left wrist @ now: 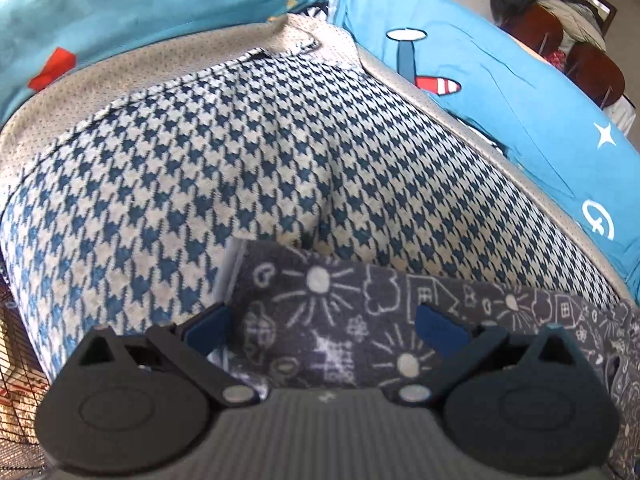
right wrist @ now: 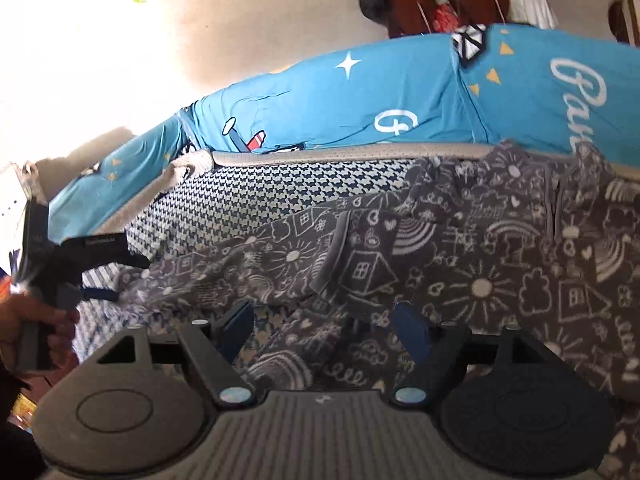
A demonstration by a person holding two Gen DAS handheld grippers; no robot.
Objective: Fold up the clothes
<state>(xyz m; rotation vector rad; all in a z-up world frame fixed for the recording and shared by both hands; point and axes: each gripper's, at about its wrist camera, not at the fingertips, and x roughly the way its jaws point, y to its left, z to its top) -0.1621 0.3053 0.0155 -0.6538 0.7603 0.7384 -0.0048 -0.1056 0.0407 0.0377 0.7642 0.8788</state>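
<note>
A dark grey garment [left wrist: 400,292] printed with white doodles of suns and houses lies spread across a blue-and-white houndstooth blanket [left wrist: 200,180] on the bed. My left gripper [left wrist: 322,326] stands open over one end of it. The cloth lies flat between the wide-set blue fingers, and no pad presses on it. In the right wrist view the garment [right wrist: 480,260] stretches from far right to lower left, rumpled and partly doubled over. My right gripper [right wrist: 326,332] hovers open just above it, holding nothing. The left gripper [right wrist: 116,276] shows at the garment's left end.
A bright blue sheet [left wrist: 500,100] with stars and a plane print borders the blanket [right wrist: 280,196] at the back. Wooden chairs [right wrist: 440,0] draped with dark clothing stand behind the bed. A person's hand [right wrist: 36,316] grips the left tool's handle.
</note>
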